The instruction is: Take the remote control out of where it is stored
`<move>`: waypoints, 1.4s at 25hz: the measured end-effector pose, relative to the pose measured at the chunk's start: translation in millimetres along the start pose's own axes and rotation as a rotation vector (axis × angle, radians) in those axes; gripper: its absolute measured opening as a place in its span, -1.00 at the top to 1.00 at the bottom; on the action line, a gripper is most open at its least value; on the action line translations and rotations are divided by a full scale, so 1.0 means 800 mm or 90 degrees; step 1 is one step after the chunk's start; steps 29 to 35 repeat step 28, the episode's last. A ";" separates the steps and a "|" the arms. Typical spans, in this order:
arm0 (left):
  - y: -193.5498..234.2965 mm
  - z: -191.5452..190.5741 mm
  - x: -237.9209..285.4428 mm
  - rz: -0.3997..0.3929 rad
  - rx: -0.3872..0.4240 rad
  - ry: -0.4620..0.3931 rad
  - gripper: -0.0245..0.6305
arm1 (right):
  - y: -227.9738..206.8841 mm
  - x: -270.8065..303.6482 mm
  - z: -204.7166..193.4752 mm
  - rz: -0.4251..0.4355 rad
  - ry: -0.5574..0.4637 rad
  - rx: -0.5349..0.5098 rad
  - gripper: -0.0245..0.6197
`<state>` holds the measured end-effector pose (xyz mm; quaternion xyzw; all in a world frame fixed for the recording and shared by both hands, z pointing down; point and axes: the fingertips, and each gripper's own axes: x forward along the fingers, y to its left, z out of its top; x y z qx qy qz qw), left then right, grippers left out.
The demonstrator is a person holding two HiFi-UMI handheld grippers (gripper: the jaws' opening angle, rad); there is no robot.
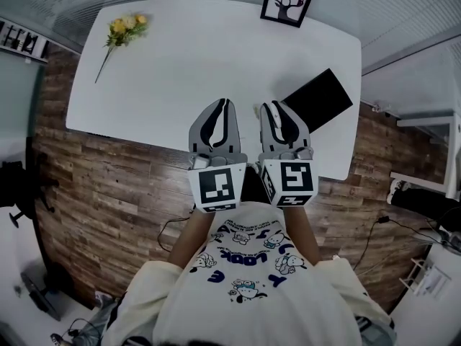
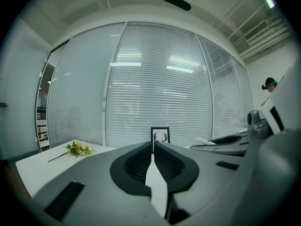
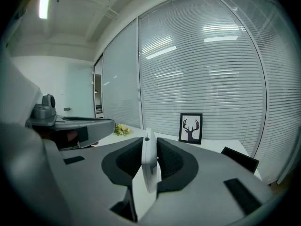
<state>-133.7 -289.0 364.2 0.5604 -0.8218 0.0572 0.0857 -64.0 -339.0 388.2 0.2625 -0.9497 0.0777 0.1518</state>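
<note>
A slim white remote control [image 3: 149, 166] stands on edge between the black pads of my right gripper [image 3: 149, 144], which is shut on it. In the head view the right gripper [image 1: 269, 108] hovers over the near edge of the white table [image 1: 180, 63], and the remote shows only as a thin sliver [image 1: 256, 111] at its tip. My left gripper [image 1: 224, 104] hangs just to the left of it, side by side. In the left gripper view the left gripper [image 2: 153, 146] has its jaws together at the tips with nothing between them.
A flat black slab [image 1: 318, 98] lies on the table's right side, just beyond the right gripper. A framed deer picture [image 1: 287, 1] stands at the far edge and a sprig of yellow flowers [image 1: 124, 30] lies far left. Wooden floor surrounds the table.
</note>
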 end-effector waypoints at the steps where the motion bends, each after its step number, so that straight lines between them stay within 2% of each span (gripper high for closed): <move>1: 0.001 0.000 0.000 0.000 0.000 0.000 0.84 | 0.001 0.000 0.000 0.000 0.000 0.000 0.67; 35: -0.012 0.003 0.001 -0.006 -0.005 -0.011 0.84 | -0.008 -0.010 -0.002 -0.009 -0.001 0.000 0.67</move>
